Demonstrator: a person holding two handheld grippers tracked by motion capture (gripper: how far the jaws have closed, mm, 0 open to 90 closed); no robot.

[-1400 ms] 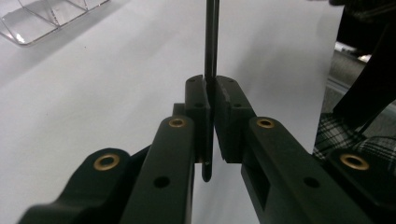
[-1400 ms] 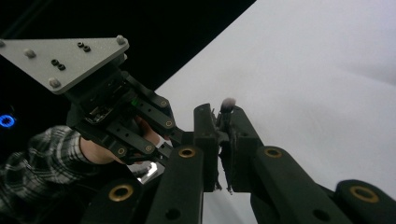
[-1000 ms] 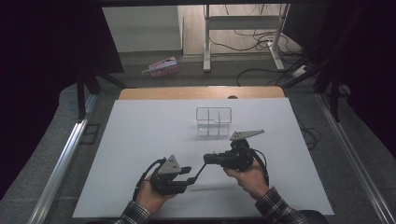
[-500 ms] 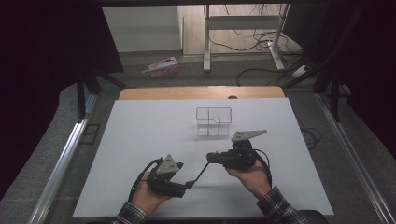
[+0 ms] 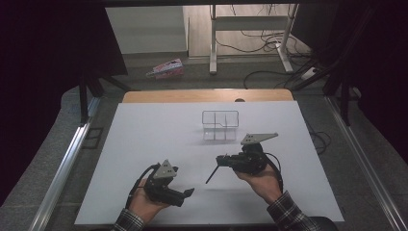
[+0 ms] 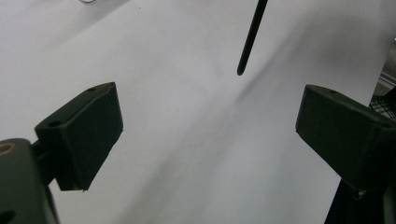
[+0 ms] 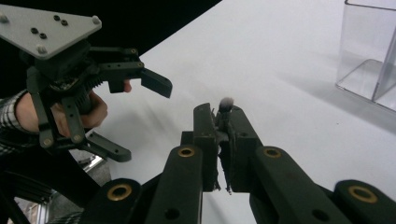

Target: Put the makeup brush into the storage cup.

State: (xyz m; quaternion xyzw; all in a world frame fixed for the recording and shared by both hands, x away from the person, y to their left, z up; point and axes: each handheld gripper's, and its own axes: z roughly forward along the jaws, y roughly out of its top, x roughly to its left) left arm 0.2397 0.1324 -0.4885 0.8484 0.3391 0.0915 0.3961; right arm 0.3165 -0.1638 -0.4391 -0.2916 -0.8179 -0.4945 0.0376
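Right gripper view shows my right gripper clenched on a thin black brush, its pale tip poking out between the pads. From above, the handle slants toward seven o'clock over the white table, at six o'clock from the clear organizer. My left gripper has just been opening; its jaws stand wide, grasping nothing.

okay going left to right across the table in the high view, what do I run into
left gripper → thin black brush held in the right gripper → clear divided organizer, set farther back on the white table.
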